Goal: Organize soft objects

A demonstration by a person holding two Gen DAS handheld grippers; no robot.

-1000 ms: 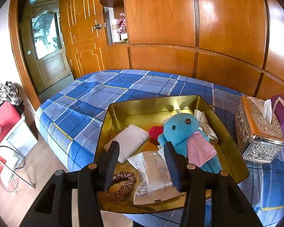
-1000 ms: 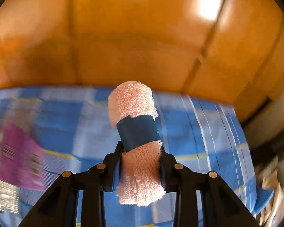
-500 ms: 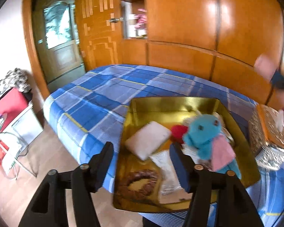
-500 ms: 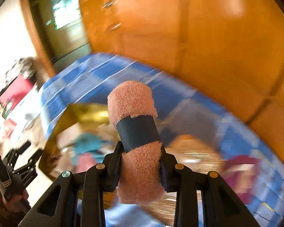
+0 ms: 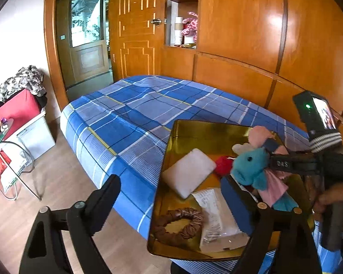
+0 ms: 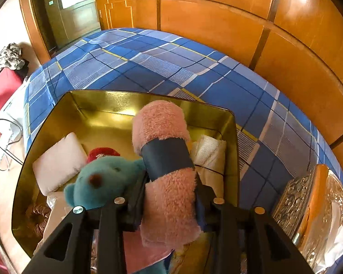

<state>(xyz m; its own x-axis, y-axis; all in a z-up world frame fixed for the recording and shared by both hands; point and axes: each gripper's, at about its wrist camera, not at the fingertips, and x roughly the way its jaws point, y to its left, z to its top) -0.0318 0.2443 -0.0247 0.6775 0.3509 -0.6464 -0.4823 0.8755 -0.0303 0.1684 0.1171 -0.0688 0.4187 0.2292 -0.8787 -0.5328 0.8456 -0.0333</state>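
A gold tray (image 5: 194,126) (image 6: 96,98) sits on the blue plaid bed. It holds a blue plush toy (image 5: 249,166) (image 6: 103,180), a white pillow (image 5: 188,172) (image 6: 58,162), a red item (image 5: 224,165), a brown scrunchie (image 5: 177,225), a plastic packet (image 5: 213,217) and a white folded cloth (image 6: 210,151). My right gripper (image 6: 170,194) is shut on a pink rolled towel with a dark band (image 6: 167,157) (image 5: 259,134), held over the tray above the plush. My left gripper (image 5: 171,196) is open and empty, near the tray's front left.
An ornate silver tissue box (image 6: 308,207) stands right of the tray. Wooden wall panels run behind the bed. A glass side table (image 5: 9,159) and a red box (image 5: 13,111) stand on the floor at left. The bed's far half is bare plaid sheet (image 5: 137,105).
My right gripper has swung left with the towel, from over the bare bed to over the tray. My left gripper has drawn back to the left, and its jaws look wider apart.
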